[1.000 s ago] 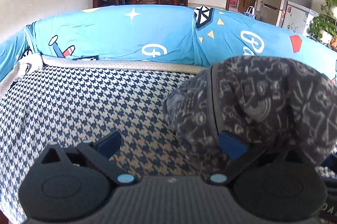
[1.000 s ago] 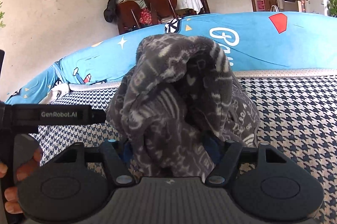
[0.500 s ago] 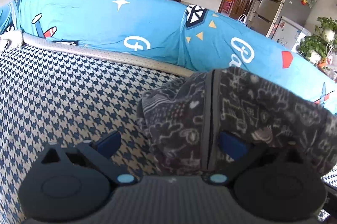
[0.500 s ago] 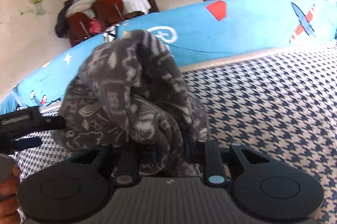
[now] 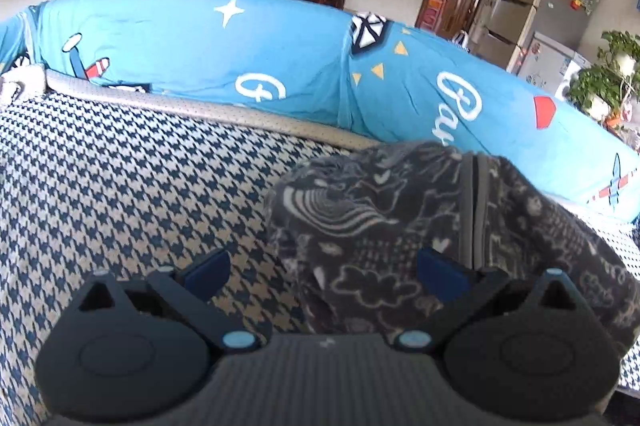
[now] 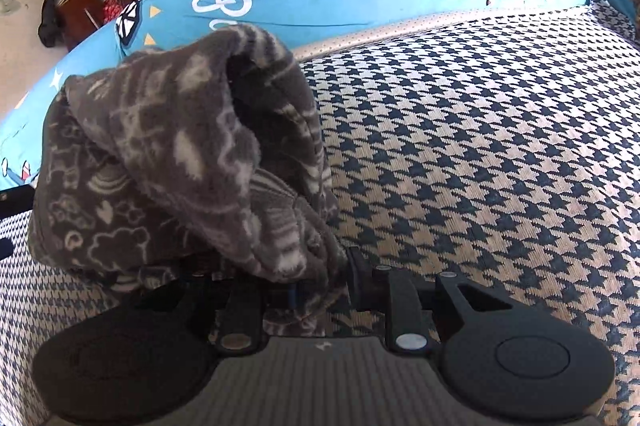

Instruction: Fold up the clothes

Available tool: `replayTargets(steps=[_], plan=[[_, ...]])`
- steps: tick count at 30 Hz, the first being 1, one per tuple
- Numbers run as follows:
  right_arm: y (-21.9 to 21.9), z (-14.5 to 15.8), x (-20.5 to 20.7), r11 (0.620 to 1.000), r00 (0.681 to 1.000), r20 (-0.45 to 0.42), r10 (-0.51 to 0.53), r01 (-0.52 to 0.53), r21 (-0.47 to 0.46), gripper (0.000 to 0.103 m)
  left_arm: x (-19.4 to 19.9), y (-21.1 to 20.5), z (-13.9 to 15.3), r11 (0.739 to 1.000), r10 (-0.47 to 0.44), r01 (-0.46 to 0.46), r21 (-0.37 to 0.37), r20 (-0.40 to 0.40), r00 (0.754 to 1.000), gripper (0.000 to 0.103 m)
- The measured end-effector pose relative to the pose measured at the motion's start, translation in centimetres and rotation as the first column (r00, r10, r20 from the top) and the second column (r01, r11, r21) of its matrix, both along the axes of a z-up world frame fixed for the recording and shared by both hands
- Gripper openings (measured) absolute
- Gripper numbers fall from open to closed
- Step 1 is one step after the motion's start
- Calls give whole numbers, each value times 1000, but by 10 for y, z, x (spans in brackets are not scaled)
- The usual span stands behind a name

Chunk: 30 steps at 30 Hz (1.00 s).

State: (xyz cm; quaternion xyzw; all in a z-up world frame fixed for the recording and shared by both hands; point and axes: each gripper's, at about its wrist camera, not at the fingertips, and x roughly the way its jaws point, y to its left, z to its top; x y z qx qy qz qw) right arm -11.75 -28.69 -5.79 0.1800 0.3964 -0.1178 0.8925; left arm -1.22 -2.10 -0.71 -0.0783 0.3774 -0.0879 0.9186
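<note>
The garment [image 6: 168,161] is a dark grey fleece printed all over with pale doodles: clouds, hearts, stripes and small figures. It is bunched into a rounded heap, one thick fold rolled over the top to leave a dark hollow beneath. From the left wrist view it [image 5: 384,226] shows a straight grey band running down its face, and its lower edge lies on houndstooth fabric.

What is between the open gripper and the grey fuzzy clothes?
Nothing visible is. The left hand-held gripper is open, and the grey patterned garment already bulges between its fingers, lying on the houndstooth cover. The right hand-held gripper is pinched shut on the same garment.
</note>
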Motion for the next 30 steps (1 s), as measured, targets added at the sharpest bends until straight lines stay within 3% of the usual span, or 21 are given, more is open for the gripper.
replayTargets(steps=[6, 14, 23, 30], plan=[[-2, 9, -14, 998, 998, 47, 41, -43, 52, 26, 2, -13, -18, 997, -37, 39, 64, -28, 999, 103], [-18, 28, -36, 996, 989, 137, 50, -59, 67, 31, -2, -18, -30, 993, -64, 69, 92, -53, 997, 103], [-23, 42, -42, 993, 982, 147, 114, -118, 19, 43, -6, -20, -39, 985, -106, 113, 132, -59, 993, 103], [-27, 54, -47, 975, 952, 256, 166, -197, 101, 56, -8, -17, -47, 978, -136, 144, 151, -66, 989, 103]])
